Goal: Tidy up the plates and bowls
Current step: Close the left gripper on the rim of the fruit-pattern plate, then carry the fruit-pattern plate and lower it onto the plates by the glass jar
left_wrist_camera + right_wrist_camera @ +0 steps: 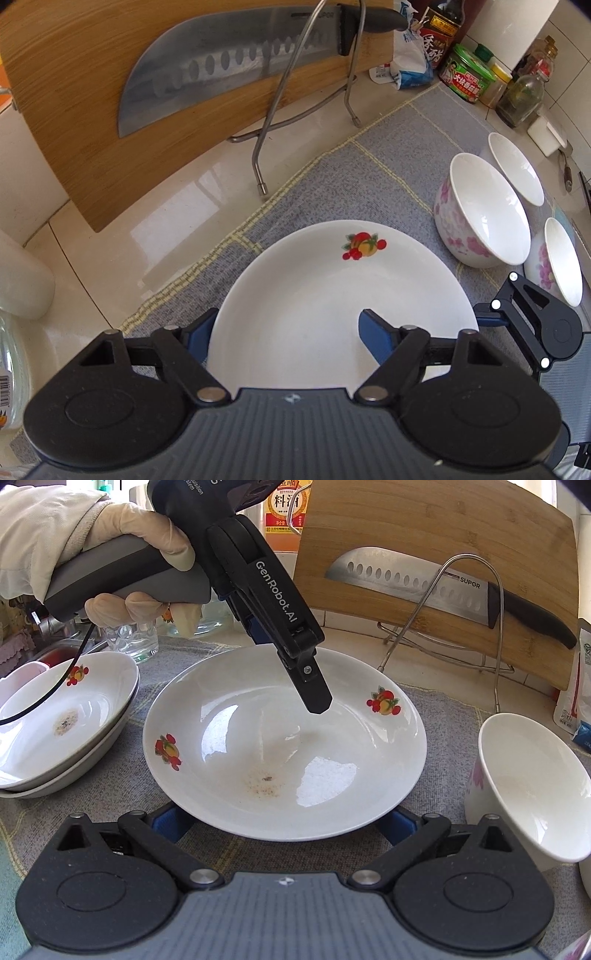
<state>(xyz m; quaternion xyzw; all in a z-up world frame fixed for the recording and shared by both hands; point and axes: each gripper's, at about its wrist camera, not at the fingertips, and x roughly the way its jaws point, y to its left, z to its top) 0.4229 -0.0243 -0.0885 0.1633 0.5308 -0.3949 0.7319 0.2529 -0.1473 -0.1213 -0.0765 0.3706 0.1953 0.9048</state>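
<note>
A white plate with fruit prints (314, 288) (280, 738) lies on the grey mat (369, 177). My left gripper (286, 321) (291, 672) comes down from above and is shut on the plate's rim, one finger inside the dish and the other outside it. My right gripper (284, 823) is open; its blue fingers (170, 821) stand wide apart at the plate's opposite rim, tips hidden beneath it. Three white floral bowls (484, 218) stand right of the plate. Two stacked plates of the same kind (62, 723) sit on the other side.
A bamboo cutting board (74, 110) leans behind the mat with a large knife (221, 70) on it, held by a wire rack (280, 110). Sauce bottles and jars (469, 74) crowd the tiled corner. A drinking glass (133, 642) stands behind the stacked plates.
</note>
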